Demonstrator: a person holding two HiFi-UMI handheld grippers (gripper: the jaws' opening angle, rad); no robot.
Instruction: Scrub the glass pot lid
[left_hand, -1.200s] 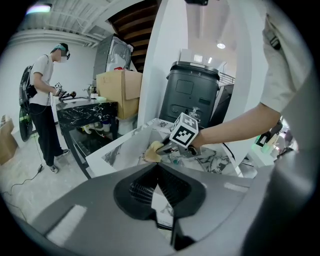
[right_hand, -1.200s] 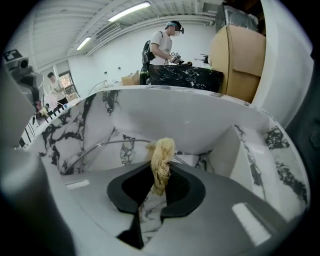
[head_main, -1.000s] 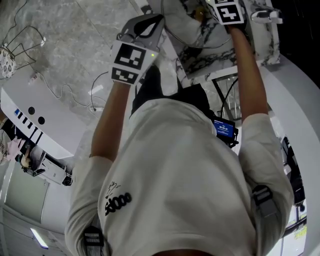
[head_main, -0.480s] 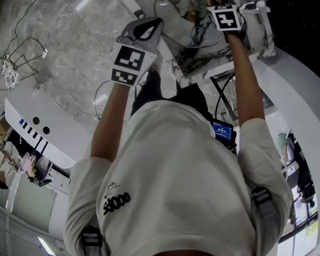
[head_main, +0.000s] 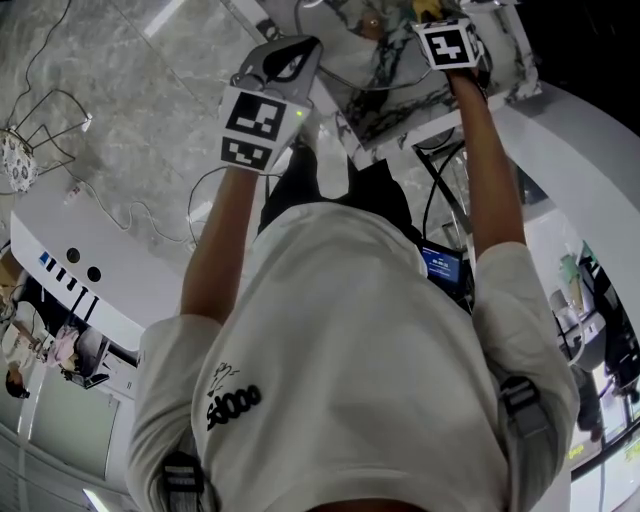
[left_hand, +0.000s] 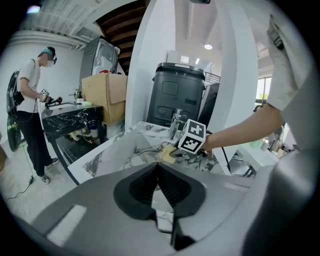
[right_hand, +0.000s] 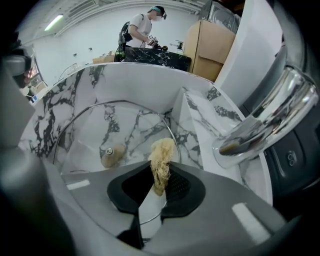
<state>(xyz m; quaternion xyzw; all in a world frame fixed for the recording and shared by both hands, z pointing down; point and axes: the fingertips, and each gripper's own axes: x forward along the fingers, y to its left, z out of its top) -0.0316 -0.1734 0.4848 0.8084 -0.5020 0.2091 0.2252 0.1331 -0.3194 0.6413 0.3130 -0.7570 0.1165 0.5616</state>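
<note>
In the right gripper view the glass pot lid (right_hand: 100, 135) lies in the white marble sink (right_hand: 60, 100), its metal rim curving round it and its tan knob (right_hand: 113, 154) facing me. My right gripper (right_hand: 161, 172) is shut on a pale fibrous scrubber (right_hand: 161, 157), held just above the lid's near edge. My left gripper (left_hand: 158, 167) is shut with nothing between its jaws, held back from the sink's left corner (left_hand: 107, 152). From there I see the right gripper's marker cube (left_hand: 192, 136) over the basin. The head view shows the left gripper (head_main: 298, 52) short of the sink.
A chrome faucet (right_hand: 260, 125) juts over the sink on the right. A black bin (left_hand: 180, 95) and a cardboard box (left_hand: 102, 95) stand behind it. Another person (left_hand: 30, 95) works at a black marble counter (left_hand: 70, 117). Cables (head_main: 130, 210) lie on the floor.
The right gripper has crept farther over the sink, toward the top of the head view. The left gripper has hardly moved.
</note>
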